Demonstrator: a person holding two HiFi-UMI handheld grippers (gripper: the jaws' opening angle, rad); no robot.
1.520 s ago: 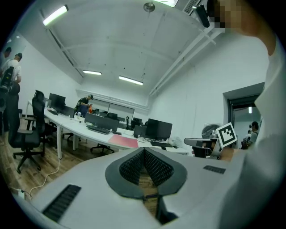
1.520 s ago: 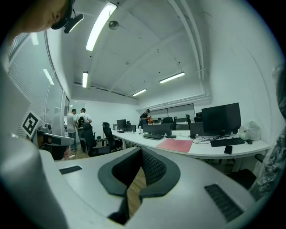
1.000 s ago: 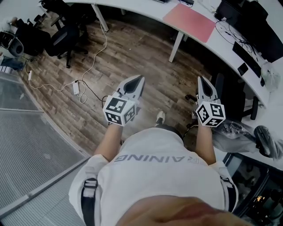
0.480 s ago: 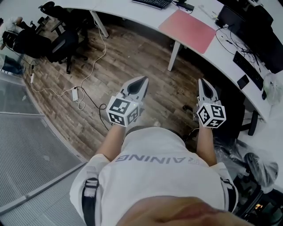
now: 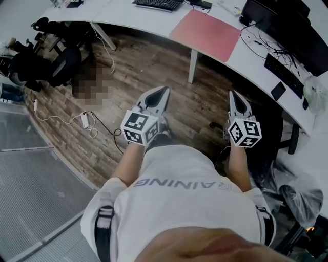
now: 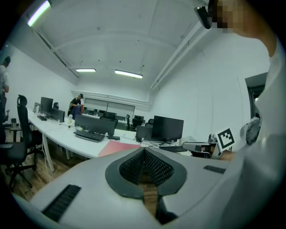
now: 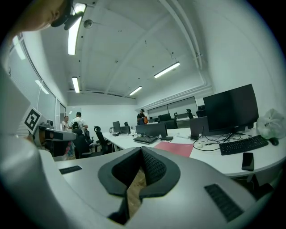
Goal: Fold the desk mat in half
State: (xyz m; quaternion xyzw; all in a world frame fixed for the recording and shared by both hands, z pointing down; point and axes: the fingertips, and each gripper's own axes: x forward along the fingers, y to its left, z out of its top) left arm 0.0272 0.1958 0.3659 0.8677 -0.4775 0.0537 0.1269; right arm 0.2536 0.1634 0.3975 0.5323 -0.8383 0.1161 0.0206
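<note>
The pink desk mat [image 5: 205, 28] lies flat on the white desk [image 5: 123, 13], well ahead of both grippers. The left gripper [image 5: 162, 93] and right gripper [image 5: 234, 95] each have their jaws pressed together on nothing, out over the wooden floor [image 5: 148, 66]. Unless they part first, I reckon a corner gets shoved rather than pinched, and the mat could slide into the keyboard [image 5: 154, 4] or snag the cables [image 5: 254, 37] beside it.

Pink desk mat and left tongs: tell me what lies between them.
Head view: from the left tongs to the pink desk mat runs bare wood floor, then the white desk's edge beside its leg.
</note>
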